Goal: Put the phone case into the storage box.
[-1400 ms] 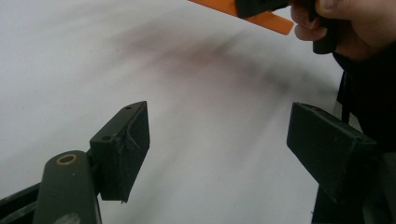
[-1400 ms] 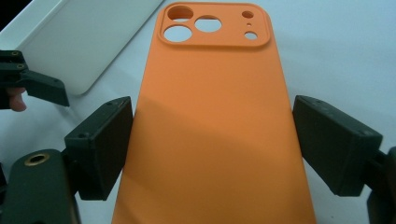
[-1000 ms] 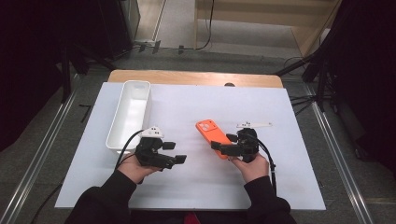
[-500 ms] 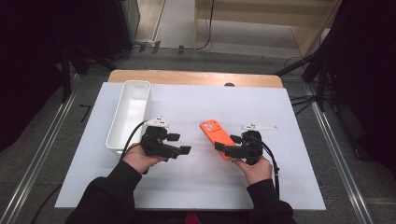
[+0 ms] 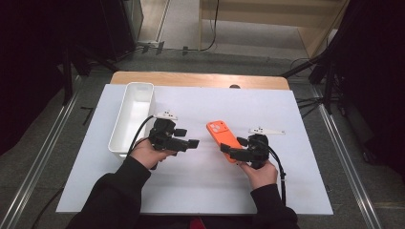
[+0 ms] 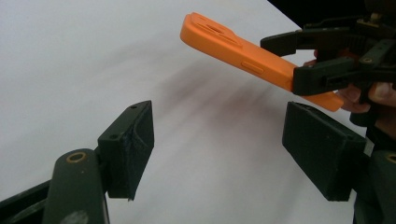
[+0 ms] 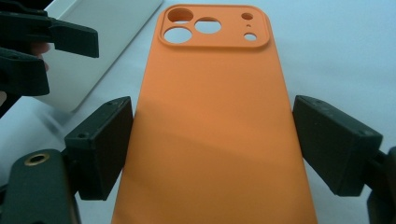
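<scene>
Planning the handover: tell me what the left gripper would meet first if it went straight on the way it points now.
Probably the orange phone case, held off the table by the right gripper. The left gripper, jaws open and empty, points across toward it; the case sits a little high in its view, so it might pass just beneath.

There is one orange phone case (image 5: pixel 223 139). There is one long white tray (image 5: pixel 134 114). There are two black claws, the left claw (image 5: pixel 190 143) and the right claw (image 5: pixel 226 150). There is one white surface (image 5: pixel 200 186) under them all.
</scene>
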A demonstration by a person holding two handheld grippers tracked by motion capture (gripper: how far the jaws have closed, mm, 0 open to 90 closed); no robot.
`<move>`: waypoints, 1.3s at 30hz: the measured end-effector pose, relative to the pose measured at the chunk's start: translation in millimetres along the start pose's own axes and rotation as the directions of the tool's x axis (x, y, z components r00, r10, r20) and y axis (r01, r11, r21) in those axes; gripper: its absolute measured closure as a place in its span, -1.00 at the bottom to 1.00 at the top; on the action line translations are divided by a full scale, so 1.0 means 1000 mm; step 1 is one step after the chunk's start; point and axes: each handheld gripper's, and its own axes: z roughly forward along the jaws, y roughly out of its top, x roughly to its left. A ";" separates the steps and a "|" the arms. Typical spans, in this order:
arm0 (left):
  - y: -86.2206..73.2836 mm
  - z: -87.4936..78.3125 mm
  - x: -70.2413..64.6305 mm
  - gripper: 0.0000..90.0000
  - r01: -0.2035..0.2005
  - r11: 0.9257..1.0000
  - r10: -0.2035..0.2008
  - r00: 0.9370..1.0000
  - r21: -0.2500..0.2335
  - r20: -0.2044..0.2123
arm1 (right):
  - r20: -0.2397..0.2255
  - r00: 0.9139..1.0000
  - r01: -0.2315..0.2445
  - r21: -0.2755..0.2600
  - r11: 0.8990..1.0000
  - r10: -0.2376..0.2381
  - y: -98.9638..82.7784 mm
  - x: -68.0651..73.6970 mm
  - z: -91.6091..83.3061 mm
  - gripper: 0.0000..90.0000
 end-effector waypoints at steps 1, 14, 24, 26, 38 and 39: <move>0.001 0.001 0.000 -0.43 0.005 1.000 -0.005 1.000 -0.002 -0.001 | 0.000 1.000 -0.002 -0.004 1.000 0.002 0.000 0.000 0.001 -0.68; 0.017 0.001 0.008 -0.43 0.046 0.999 -0.046 0.998 -0.006 -0.042 | 0.015 1.000 -0.014 -0.045 0.999 0.014 0.003 0.005 0.012 -0.68; 0.028 0.000 0.011 -0.43 0.076 0.996 -0.078 0.995 -0.045 -0.054 | 0.038 0.999 0.002 -0.080 0.997 0.001 0.004 0.016 0.022 -0.68; 0.029 0.001 0.011 -0.43 0.080 0.996 -0.082 0.995 -0.040 -0.058 | 0.029 0.999 -0.011 -0.103 0.995 0.014 0.004 0.018 0.023 -0.68; 0.038 0.005 0.014 -0.41 0.158 0.987 -0.159 0.986 -0.030 -0.056 | 0.012 0.999 -0.039 -0.158 0.987 0.042 -0.010 0.031 0.035 -0.68; 0.039 0.005 0.014 -0.38 0.166 0.986 -0.168 0.984 -0.033 -0.059 | 0.012 0.999 -0.042 -0.162 0.986 0.045 -0.011 0.032 0.035 -0.68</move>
